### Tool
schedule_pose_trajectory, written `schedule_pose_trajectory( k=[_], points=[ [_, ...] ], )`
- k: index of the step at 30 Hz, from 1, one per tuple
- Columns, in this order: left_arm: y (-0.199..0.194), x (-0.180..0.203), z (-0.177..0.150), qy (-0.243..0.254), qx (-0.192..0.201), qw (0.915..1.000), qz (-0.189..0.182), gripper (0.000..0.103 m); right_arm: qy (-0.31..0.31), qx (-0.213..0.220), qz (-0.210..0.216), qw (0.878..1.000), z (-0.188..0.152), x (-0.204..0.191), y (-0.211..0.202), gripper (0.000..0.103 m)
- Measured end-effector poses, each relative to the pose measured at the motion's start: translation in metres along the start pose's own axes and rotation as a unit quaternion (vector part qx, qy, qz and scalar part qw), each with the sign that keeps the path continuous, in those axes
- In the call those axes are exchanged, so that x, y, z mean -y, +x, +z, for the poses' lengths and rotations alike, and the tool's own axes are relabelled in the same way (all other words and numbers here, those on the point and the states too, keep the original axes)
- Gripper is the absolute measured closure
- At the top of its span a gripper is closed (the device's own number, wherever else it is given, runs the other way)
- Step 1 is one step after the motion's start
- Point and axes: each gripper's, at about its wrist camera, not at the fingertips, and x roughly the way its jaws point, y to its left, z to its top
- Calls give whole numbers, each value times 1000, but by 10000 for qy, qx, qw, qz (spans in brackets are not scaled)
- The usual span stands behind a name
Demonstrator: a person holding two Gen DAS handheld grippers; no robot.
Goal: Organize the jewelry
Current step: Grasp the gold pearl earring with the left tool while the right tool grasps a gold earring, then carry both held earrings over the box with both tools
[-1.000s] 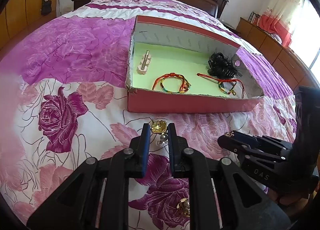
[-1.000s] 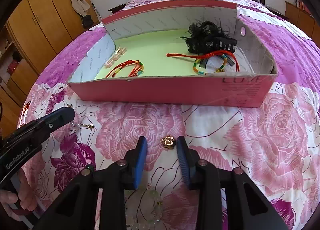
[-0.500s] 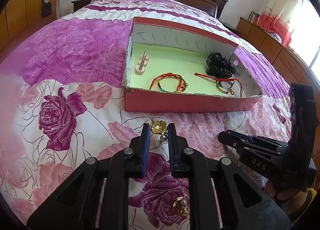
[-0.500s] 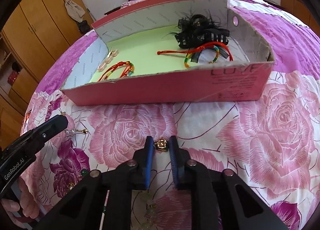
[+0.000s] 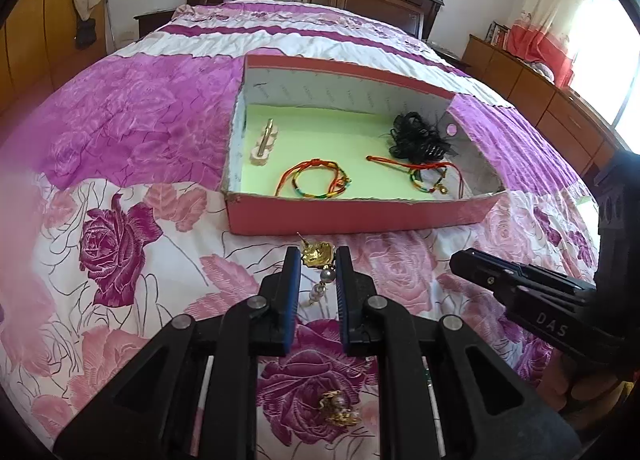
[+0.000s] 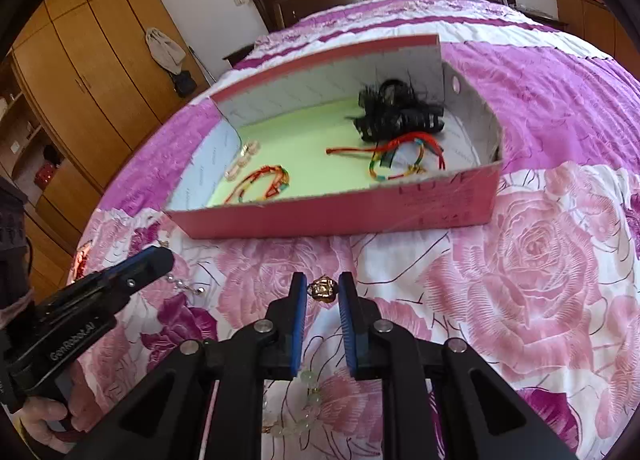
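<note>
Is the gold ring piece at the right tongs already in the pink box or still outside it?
Outside. The gold ring piece sits pinched between the right tongs, in front of the pink box near wall.

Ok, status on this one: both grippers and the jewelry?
Left gripper shut on gold pearl earring. Right gripper shut on gold earring. Pink box ahead, path clear.

Bracelets (image 5: 316, 182) in box (image 5: 360, 216), earrings (image 5: 318, 256) apparently just before it

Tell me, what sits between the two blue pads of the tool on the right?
In the right wrist view, a small gold earring sits pinched between the right gripper's pads, with the floral bedspread behind it.
</note>
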Motion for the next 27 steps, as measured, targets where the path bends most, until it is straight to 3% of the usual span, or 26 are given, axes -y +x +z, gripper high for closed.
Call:
schedule_pose_trajectory(
  k=[13,27],
  points=[
    [-18,14,11,112,262,9996,-41,94,-50,663,38,9978,6,0,-39,85],
    [-29,23,33,256,889,9957,-65,94,-316,1331,-179,9904,20,-3,-59,85]
  ],
)
